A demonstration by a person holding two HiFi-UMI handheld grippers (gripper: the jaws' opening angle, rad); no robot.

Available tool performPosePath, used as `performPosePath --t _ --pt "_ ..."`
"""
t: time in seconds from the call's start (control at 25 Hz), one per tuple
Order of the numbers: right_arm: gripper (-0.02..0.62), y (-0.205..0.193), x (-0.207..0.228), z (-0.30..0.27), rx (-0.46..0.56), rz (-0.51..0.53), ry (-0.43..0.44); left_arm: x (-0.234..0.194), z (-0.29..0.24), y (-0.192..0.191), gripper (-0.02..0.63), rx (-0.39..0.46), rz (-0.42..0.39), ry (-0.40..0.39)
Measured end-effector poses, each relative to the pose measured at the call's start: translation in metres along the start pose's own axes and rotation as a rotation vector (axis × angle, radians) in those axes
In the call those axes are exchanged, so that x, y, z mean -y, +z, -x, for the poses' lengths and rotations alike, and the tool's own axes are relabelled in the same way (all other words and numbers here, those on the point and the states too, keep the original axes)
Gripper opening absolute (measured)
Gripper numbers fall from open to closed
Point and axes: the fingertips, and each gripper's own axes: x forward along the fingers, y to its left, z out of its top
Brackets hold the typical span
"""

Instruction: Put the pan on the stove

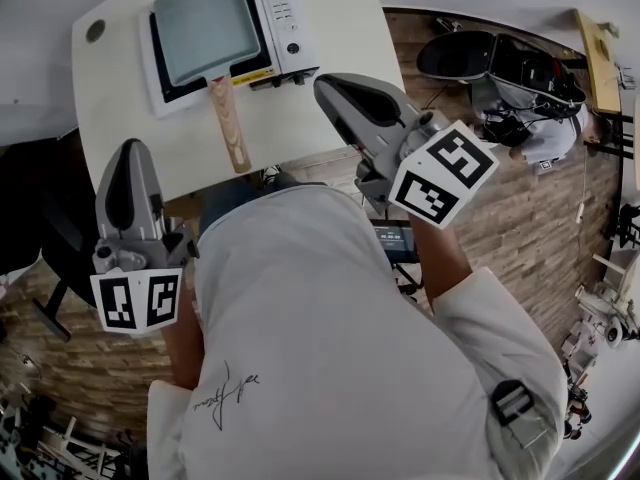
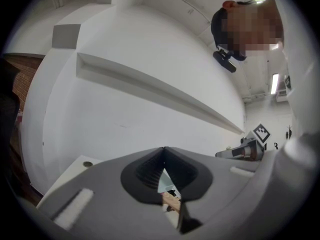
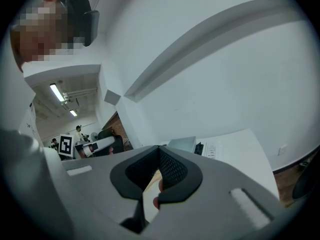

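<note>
A square grey pan [image 1: 205, 23] with a wooden handle [image 1: 230, 118] sits on the white portable stove [image 1: 285, 18] at the far side of the white table [image 1: 120, 118]. My left gripper [image 1: 130, 150] is held up at the table's near edge, left of the handle, shut and empty. My right gripper [image 1: 325, 88] hovers to the right of the stove's front corner, also shut with nothing in it. In the left gripper view the tips [image 2: 164, 149] meet, and the handle [image 2: 171, 200] shows below them. The right gripper view shows its tips [image 3: 159, 147] together, with the pan [image 3: 182, 144] beyond.
A round cable hole [image 1: 95, 31] marks the table's far left corner. A black chair [image 1: 40, 228] stands on the wooden floor at the left. Dark equipment and cables [image 1: 500, 68] lie on the floor to the right of the table.
</note>
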Motion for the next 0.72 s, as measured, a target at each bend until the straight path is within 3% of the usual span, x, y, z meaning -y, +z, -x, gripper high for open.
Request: performPosePath --t 0.48,0.72 --pt "-0.002 -0.013 -0.017 -0.007 -0.057 0.064 0.027 -0.009 0.002 -0.016 0.037 -0.096 -0.015 0.028" --pt "-0.002 -0.021 -0.025 -0.009 -0.089 0.116 0.019 -0.014 0.006 -0.025 0.005 -0.107 0.029 0.039"
